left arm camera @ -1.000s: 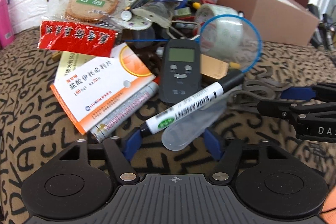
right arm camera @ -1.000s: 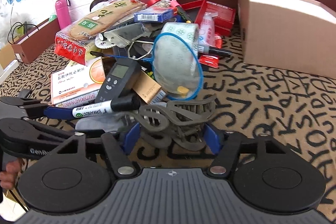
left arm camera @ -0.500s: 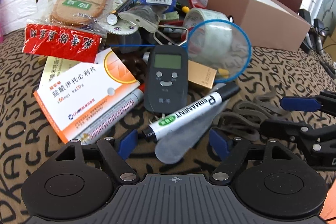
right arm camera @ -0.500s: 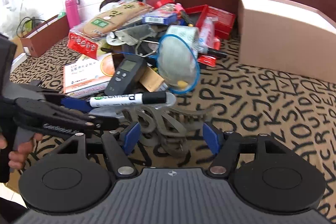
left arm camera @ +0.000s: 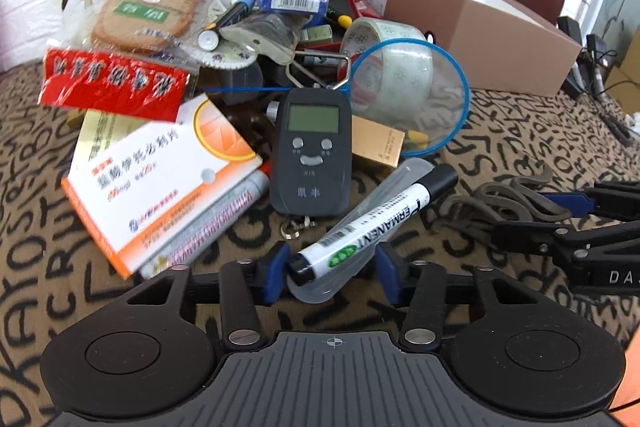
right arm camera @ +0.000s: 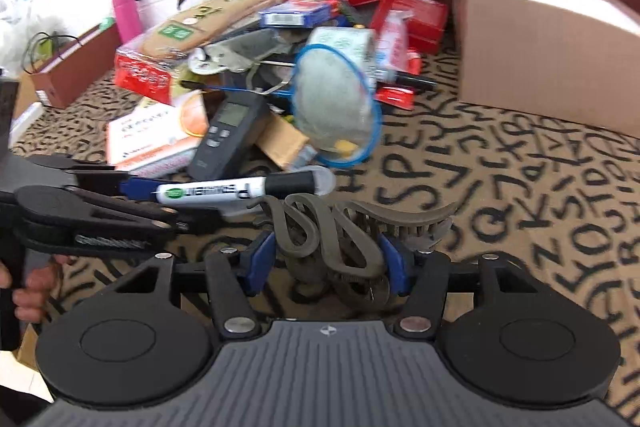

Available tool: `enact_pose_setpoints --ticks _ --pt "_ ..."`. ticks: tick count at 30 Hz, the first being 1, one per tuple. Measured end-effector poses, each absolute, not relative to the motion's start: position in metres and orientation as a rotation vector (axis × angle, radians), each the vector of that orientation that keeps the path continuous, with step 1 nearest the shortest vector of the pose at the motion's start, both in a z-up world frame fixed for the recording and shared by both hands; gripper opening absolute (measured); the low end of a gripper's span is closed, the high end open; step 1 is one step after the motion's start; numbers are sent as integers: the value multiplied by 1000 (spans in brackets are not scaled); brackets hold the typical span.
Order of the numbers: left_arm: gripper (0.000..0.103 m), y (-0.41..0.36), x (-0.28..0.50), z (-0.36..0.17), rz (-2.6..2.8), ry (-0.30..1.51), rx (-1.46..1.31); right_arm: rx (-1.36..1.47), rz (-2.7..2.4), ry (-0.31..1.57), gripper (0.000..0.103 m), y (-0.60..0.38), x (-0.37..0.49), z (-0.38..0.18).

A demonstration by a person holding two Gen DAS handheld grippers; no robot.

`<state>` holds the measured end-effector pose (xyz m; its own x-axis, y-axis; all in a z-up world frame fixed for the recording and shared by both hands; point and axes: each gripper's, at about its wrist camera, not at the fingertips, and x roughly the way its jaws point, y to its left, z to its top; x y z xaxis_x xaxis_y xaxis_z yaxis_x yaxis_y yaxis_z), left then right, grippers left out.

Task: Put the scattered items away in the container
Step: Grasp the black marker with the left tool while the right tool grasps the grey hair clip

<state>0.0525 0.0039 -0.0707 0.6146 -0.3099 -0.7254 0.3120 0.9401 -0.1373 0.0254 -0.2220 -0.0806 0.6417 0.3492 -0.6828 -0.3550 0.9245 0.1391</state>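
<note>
In the left wrist view my left gripper [left arm camera: 333, 271] is closing. Its blue pads touch the tail of a white permanent marker [left arm camera: 380, 219] and the clear plastic tube [left arm camera: 324, 287] lying under it. In the right wrist view my right gripper [right arm camera: 327, 265] is also closing, and a grey hair claw clip [right arm camera: 320, 227] is pressed between its pads. That clip [left arm camera: 500, 195] also shows at the right of the left view, by the right gripper [left arm camera: 520, 213]. The open cardboard box [left arm camera: 472, 39] [right arm camera: 540, 39] stands at the back right.
A heap lies ahead: a dark handheld scale [left arm camera: 310, 151], an orange-white medicine box [left arm camera: 160, 179], a whiteboard marker [left arm camera: 208, 223], a blue-rimmed net [left arm camera: 412, 99] over a tape roll [left arm camera: 384, 35], and red snack packets [left arm camera: 112, 83]. The letter-patterned cloth [right arm camera: 520, 195] stretches right toward the box.
The left jaws widened, then came in onto the marker and tube, and the marker now points more along the gripper. The right jaws closed on the hair clip, which now stands up between them.
</note>
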Motion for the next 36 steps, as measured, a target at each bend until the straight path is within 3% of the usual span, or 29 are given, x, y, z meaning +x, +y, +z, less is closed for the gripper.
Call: enact_pose_setpoints --ticks 3,10,18,24,26,33,34,35,36 --pt "38 6 43 -68 -391 850 -27 4 383 789 61 -232 17 -81" --pt "57 -2 23 -61 -428 836 -5 12 377 803 61 -237 2 -78" --pt "57 -12 16 -39 -466 768 27 22 352 794 61 -239 -4 -78" --pt "56 -38 24 -56 -543 828 65 33 347 789 61 -243 -8 -78" --pt "41 -45 27 -62 -563 850 66 40 347 787 61 -246 -10 -78" --pt "43 -59 39 -73 -541 852 76 46 322 772 61 -258 -13 -76" --pt "38 -60 40 -74 -539 847 83 45 324 769 61 -258 -12 -76" --pt "21 -60 41 -74 -535 848 86 38 327 764 61 -257 -11 -75" --pt "16 -59 41 -73 -523 847 91 32 332 759 61 -255 -10 -75"
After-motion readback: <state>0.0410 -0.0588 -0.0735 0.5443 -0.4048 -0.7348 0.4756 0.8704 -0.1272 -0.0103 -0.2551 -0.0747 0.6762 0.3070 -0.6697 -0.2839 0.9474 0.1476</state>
